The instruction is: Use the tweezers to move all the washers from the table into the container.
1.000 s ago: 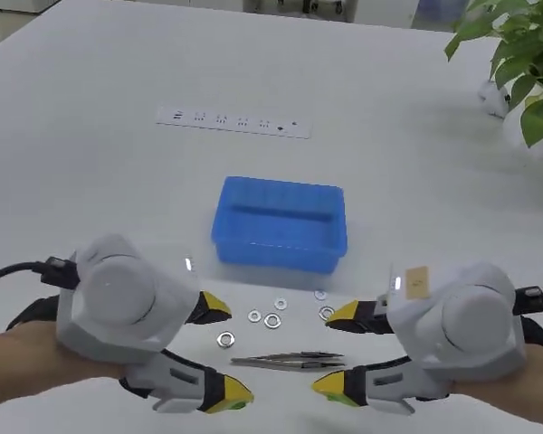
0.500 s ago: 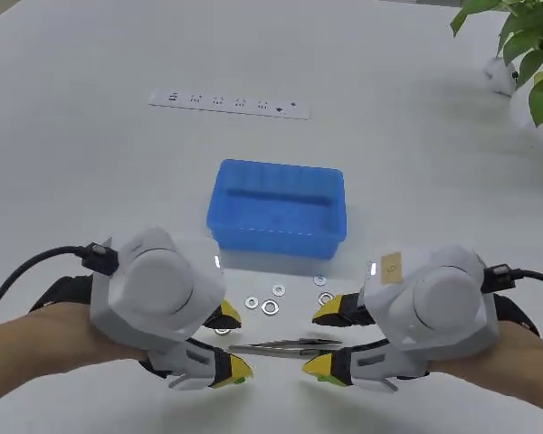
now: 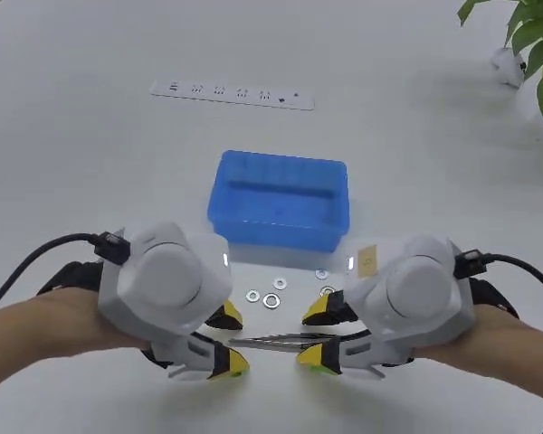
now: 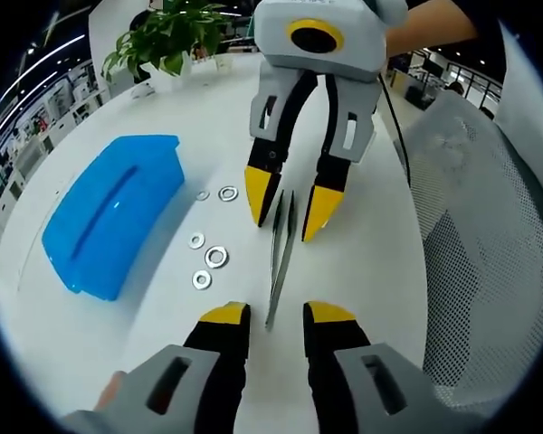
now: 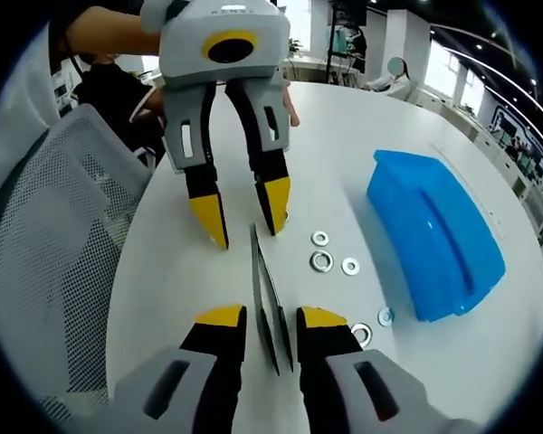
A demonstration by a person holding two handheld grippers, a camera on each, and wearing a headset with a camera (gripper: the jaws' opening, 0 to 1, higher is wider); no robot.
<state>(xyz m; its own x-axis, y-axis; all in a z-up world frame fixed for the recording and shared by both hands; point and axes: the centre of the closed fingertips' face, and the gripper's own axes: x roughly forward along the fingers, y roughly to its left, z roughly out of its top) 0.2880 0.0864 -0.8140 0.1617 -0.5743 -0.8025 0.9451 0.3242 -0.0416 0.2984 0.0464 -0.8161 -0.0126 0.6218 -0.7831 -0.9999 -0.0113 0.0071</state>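
While the desk (image 3: 416,136) is carrying the container (image 3: 281,194), the left tongs (image 3: 232,341) and right tongs (image 3: 312,336) are facing each other in front of it, both spread, each straddling one end of the tweezers (image 3: 271,340) lying flat. The washers (image 3: 271,301) are lying loose between tweezers and container.

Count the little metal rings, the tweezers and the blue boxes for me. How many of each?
Washers: 5 in view
Tweezers: 1
Blue box: 1
Total: 7
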